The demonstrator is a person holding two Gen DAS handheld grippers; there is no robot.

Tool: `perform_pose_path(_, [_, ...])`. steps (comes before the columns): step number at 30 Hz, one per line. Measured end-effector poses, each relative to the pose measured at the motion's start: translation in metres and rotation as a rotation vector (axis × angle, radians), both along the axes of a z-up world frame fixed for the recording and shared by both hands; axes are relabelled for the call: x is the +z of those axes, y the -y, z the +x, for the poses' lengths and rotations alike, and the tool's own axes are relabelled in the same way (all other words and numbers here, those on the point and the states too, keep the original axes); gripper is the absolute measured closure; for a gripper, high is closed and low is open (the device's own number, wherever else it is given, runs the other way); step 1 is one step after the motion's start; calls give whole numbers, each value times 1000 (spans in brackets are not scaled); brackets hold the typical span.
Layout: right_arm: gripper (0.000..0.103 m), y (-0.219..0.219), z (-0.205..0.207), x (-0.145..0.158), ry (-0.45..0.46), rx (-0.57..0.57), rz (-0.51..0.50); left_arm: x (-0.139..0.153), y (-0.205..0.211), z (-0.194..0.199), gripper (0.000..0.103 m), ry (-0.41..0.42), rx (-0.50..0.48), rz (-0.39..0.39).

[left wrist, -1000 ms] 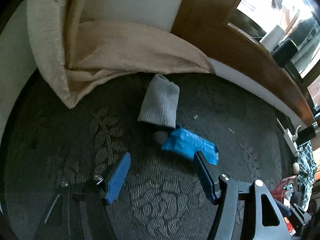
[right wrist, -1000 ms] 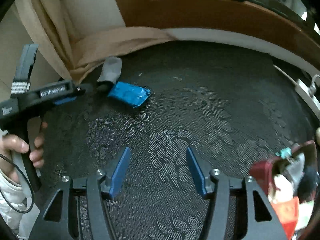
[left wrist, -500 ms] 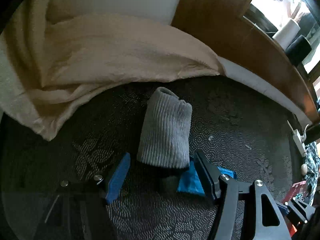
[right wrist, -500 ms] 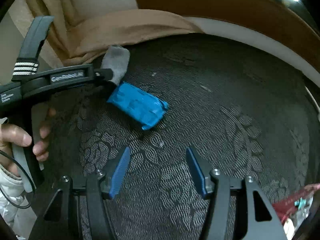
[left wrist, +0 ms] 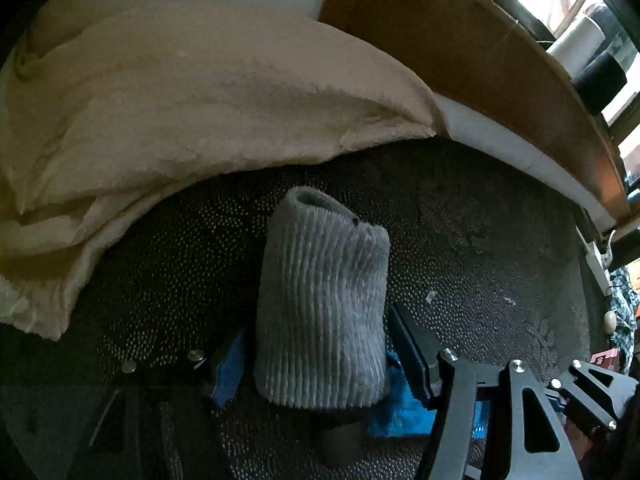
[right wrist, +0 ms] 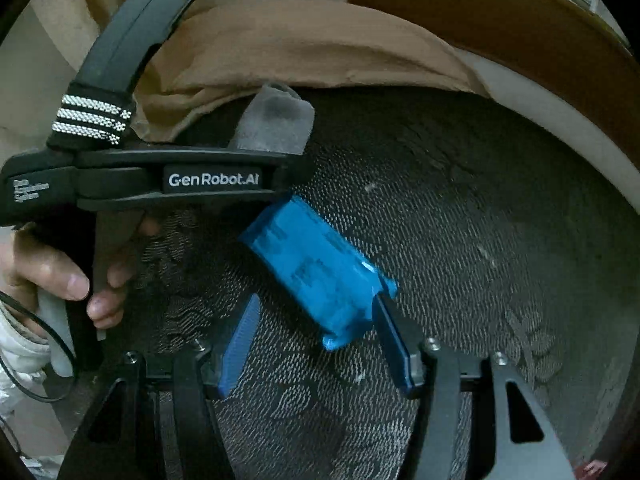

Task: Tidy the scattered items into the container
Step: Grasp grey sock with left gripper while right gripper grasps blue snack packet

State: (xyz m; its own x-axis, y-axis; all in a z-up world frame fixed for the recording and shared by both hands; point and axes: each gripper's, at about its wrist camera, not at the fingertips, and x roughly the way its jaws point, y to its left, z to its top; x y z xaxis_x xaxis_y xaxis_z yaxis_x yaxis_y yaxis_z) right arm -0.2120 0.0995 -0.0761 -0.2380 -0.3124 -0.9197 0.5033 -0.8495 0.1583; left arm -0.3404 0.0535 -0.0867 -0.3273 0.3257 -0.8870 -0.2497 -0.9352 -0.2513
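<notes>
grey sock [left wrist: 320, 312] between left tool [left wrist: 316, 348] fingers

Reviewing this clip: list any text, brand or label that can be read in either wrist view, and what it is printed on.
"GenRobot.AI": white print on the black body of the left gripper, seen from the right wrist view.
Small white print further back on that same body: three short lines, too blurred to read.
Blue packet: dark markings, illegible.
Left wrist view: no text.
</notes>
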Motion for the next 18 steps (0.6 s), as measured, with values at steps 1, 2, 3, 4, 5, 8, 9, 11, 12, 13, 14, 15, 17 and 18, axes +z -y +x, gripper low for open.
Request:
perform_pose_path(1, [41,2,-3,-2,-2,8,7,0,0,-1,35,-3,-1,2])
perform_pose_path(2, [41,3,-5,-4,-5,13,14,1,0,-1,35,-6,-3,3])
perform_pose_path(3, [40,5,-8,-5,-9,19,18,1,0,-1,36,-11,-4,1])
perform_pose_path(4, [39,6,-11,-7,-14,26,21,1,0,-2,36,-15,-2,-2])
perform_pose_path(5, [37,7,-13,-8,-20,32,23,1,1,-3,36,-20,0,-5])
perform_pose_path(8, [35,10,-18,-9,-37,49,32,0,3,-4,38,-25,9,-3])
perform_pose_path(9, [34,11,-19,-9,-43,54,36,1,3,-4,43,-29,14,-11])
perform_pose_path(11, [34,13,-21,-10,-55,65,45,1,4,-5,45,-32,22,-14])
perform_pose_path(12, [34,14,-22,-10,-61,70,50,2,5,-4,48,-32,25,-14])
perform_pose_path(13, [33,14,-22,-10,-67,74,54,2,7,-4,49,-32,28,-13])
perform_pose_path(14, [33,15,-22,-10,-72,79,57,2,8,-4,51,-32,31,-12])
perform_pose_path(15, [32,15,-23,-10,-77,83,60,3,9,-4,55,-32,35,-8])
perform_pose_path(17, [32,16,-24,-11,-86,90,66,5,11,-3,57,-35,42,-4])
perform_pose_path(18, [31,16,-25,-11,-89,92,67,7,12,-3,58,-37,45,-4])
